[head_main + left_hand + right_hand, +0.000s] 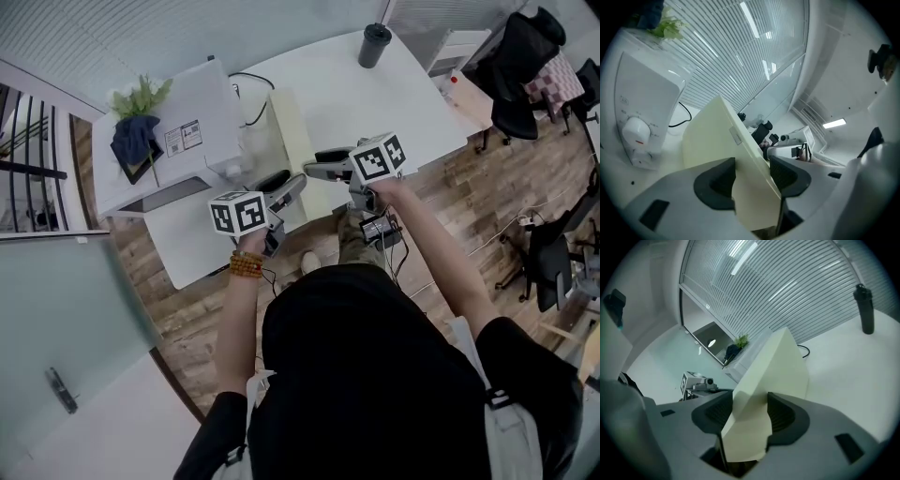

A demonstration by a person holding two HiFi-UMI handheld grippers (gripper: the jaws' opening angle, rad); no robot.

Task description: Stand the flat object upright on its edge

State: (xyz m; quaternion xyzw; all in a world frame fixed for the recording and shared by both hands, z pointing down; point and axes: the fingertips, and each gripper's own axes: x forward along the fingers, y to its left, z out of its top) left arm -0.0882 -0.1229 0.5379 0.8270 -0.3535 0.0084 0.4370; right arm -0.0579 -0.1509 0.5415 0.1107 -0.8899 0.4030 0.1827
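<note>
The flat object is a cream board (289,131) near the front edge of the white table (384,108). From above it shows as a narrow strip, raised onto its long edge. My left gripper (286,195) grips its near end from the left. In the left gripper view the board (717,140) runs tilted between the dark pads (716,180), and the left gripper (752,171) is shut on it. My right gripper (326,169) holds it from the right. There the board (783,366) sits between both pads (780,413), with the right gripper (750,411) shut on it.
A white appliance (178,131) with a dial (635,133) stands left of the board, with a plant (141,98) and a cable (251,105) behind it. A black tumbler (374,44) stands at the table's far side. Black chairs (520,66) are at the right on the wooden floor.
</note>
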